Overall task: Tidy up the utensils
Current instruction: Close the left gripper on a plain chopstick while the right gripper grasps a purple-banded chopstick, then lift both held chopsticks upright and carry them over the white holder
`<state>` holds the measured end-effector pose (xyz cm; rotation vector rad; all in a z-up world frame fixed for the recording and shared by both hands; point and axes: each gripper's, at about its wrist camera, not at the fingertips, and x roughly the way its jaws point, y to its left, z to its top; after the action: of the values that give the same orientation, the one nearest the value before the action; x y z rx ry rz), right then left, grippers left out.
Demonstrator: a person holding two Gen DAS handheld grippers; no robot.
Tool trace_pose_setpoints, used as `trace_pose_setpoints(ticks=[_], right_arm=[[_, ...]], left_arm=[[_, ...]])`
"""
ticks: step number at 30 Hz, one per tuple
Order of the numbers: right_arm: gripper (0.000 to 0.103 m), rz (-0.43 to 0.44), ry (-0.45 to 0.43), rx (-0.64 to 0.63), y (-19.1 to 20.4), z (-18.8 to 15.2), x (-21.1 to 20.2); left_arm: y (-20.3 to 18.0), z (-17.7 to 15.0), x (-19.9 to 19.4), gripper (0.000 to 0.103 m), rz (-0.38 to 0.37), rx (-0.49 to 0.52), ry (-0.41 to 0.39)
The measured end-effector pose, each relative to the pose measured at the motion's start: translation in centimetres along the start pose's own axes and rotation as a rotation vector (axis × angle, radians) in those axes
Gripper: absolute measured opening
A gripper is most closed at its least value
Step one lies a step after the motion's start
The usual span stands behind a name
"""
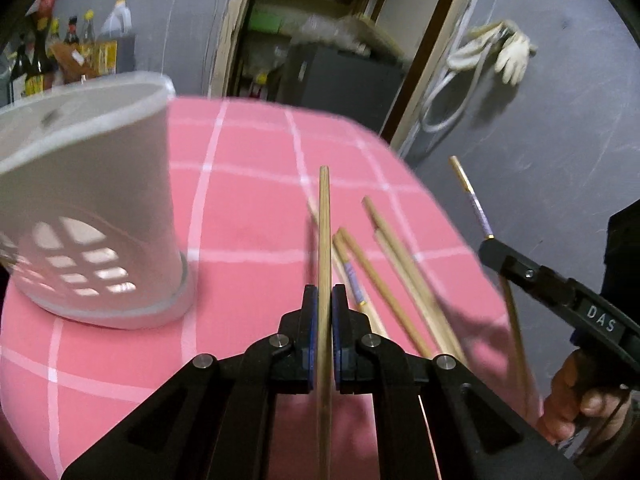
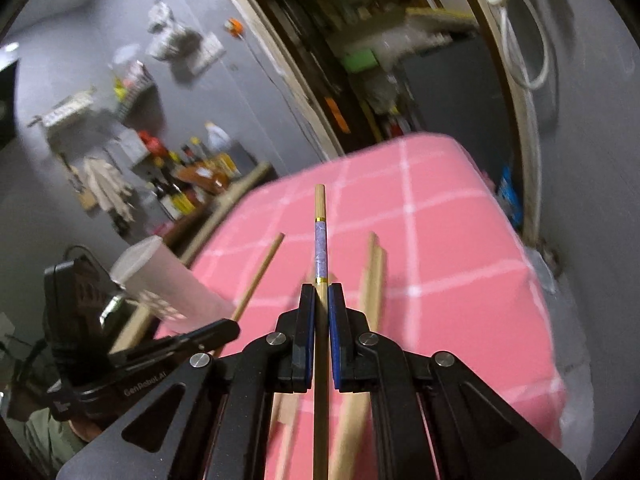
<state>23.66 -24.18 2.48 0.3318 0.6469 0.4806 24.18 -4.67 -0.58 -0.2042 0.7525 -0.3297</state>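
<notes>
My left gripper [image 1: 325,292] is shut on a plain wooden chopstick [image 1: 324,216] that points forward above the pink checked tablecloth [image 1: 248,200]. A white perforated utensil holder [image 1: 84,204] stands to its left. Several chopsticks [image 1: 384,276] lie on the cloth to its right. My right gripper [image 2: 322,290] is shut on a chopstick with a purple patterned band [image 2: 321,248] and holds it above the cloth. In the left wrist view the right gripper [image 1: 490,246] is at the right, off the table edge. The holder [image 2: 160,280] shows at the left in the right wrist view.
The table's right edge [image 1: 440,208] drops to a grey floor. A doorway with shelves [image 1: 312,40] lies behind. Bottles [image 1: 60,48] stand at the far left. Loose chopsticks [image 2: 374,272] lie under my right gripper. The left gripper [image 2: 208,334] is at lower left.
</notes>
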Motion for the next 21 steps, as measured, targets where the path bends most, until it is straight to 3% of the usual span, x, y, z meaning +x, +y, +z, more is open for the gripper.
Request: trace_pose_setpoints(ticks=[8, 13, 21], right_arm=[[0.005, 0.119, -0.204, -0.083, 4.4, 0.3, -1.3], [0.005, 0.182, -0.268, -0.089, 6.9, 1.3, -1.0], [0.005, 0.31, -0.391, -0.111, 13.1, 5.0, 1.6]], left_arm=[[0.0, 0.4, -5.4, 0.004, -0.044, -0.007, -0.235], [1.2, 1.8, -9.0, 0.004, -0.032, -0.02, -0.351], [7.2, 5.3, -13.7, 0.004, 0.027, -0.11, -0.495]])
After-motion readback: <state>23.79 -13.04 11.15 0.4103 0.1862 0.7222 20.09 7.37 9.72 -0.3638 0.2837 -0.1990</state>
